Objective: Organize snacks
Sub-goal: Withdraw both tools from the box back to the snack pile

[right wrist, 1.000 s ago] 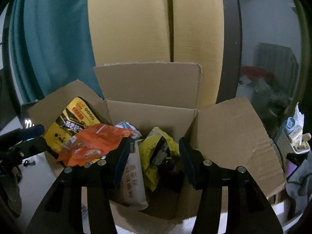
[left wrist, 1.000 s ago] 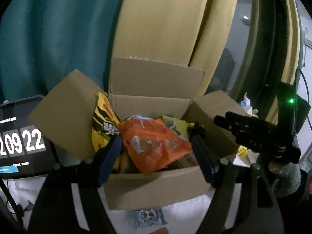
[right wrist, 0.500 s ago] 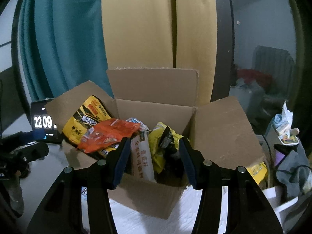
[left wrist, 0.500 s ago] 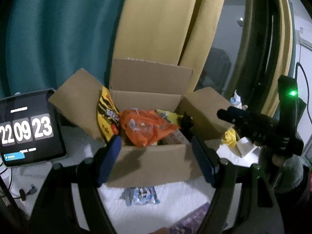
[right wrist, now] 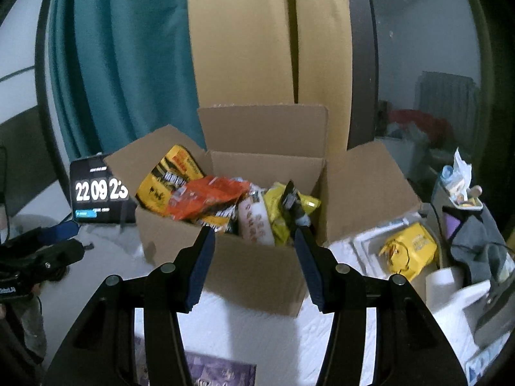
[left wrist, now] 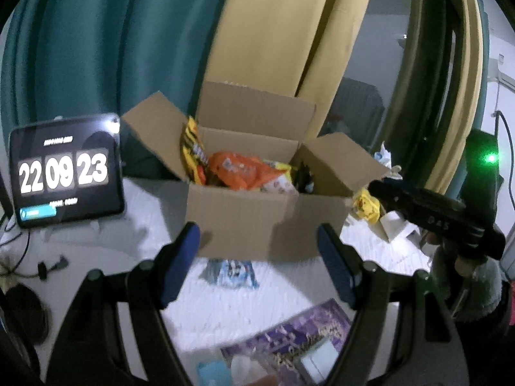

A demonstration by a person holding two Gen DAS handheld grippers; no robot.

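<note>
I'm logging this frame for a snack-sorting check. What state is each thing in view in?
Cardboard box: flaps open, stuffed with snack bags.
Orange bag: lying on top of the pile.
Blue packet: on the white surface, outside the box.
Purple pack: flat on the surface, outside the box.
Clock screen: lit.
Left gripper: open, empty.
Right gripper: open, empty.

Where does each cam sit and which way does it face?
Left wrist: on the left tongs, looking slightly down at the open brown cardboard box; own blue-padded fingers show, open and empty, and the right tongs at right.
Right wrist: on the right tongs, facing the same box from further right; the left tongs at left.
Shared: box, orange snack bag, black clock tablet.
</note>
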